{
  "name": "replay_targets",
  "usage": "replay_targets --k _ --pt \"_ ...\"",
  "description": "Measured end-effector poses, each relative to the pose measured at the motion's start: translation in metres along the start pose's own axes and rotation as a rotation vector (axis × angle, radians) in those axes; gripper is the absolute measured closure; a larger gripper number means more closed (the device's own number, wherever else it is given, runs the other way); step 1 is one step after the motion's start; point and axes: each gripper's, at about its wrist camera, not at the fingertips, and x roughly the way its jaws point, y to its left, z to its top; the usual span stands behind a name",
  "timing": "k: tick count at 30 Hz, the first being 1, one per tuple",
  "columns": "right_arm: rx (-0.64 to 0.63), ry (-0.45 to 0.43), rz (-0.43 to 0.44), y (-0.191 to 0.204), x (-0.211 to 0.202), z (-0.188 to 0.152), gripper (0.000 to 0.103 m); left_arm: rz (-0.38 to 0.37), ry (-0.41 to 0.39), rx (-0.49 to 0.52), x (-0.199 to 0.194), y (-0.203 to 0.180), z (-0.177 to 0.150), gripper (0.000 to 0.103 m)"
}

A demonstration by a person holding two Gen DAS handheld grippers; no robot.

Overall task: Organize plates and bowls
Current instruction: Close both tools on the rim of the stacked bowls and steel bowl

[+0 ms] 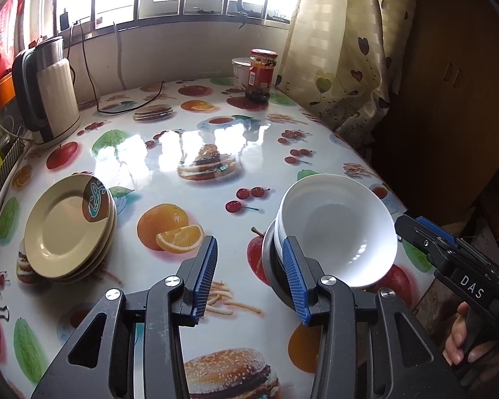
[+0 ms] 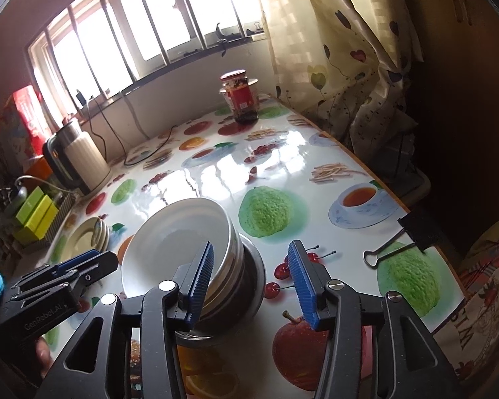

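Left gripper [image 1: 249,276] up front, jaws wide apart, holding nothing, its right finger just in front of the bowl stack [image 1: 336,229]. Right gripper [image 2: 251,282] gapes open too, empty, its left finger overlapping the white top bowl [image 2: 179,242]; whether it touches is unclear. That bowl sits tilted in the nested stack, whose lower bowls are mostly hidden. Farther left, a stack of cream plates [image 1: 68,229]. Beyond on the fruit-print table [image 1: 199,153]: kettle [image 1: 46,93], jar [image 1: 261,74].
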Motion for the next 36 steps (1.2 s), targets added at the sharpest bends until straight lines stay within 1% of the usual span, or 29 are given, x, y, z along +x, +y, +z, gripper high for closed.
replay_targets --k 1,3,8,12,18,21,24,30,34,36 --pt "0.002 -0.003 -0.001 -0.002 -0.001 0.000 0.054 -0.001 -0.003 0.000 0.000 0.002 -0.001 0.058" --pt "0.008 -0.010 -0.001 -0.006 -0.003 -0.001 0.054 0.024 -0.002 0.006 0.000 0.004 -0.004 0.058" --pt "0.020 -0.017 -0.015 -0.018 -0.007 -0.006 0.051 0.009 -0.003 -0.006 -0.001 0.014 -0.011 0.057" --pt "0.029 -0.019 -0.024 -0.027 -0.008 -0.010 0.050 -0.040 0.026 -0.064 0.007 0.027 -0.014 0.055" --pt "0.042 0.009 -0.019 -0.037 -0.001 -0.017 0.050 -0.059 0.075 -0.135 0.023 0.041 -0.022 0.055" --pt "0.054 0.023 -0.014 -0.041 0.005 -0.021 0.050 -0.126 0.081 -0.158 0.027 0.042 -0.024 0.055" --pt "0.061 0.038 0.004 -0.043 0.010 -0.024 0.050 -0.159 0.085 -0.163 0.031 0.040 -0.024 0.055" --pt "0.080 0.060 0.052 -0.046 0.019 -0.028 0.050 -0.213 0.126 -0.210 0.045 0.042 -0.028 0.055" --pt "0.110 0.071 0.097 -0.050 0.025 -0.030 0.050 -0.221 0.138 -0.232 0.052 0.044 -0.029 0.055" --pt "0.125 0.073 0.120 -0.053 0.028 -0.031 0.050 -0.238 0.137 -0.245 0.053 0.046 -0.029 0.055"
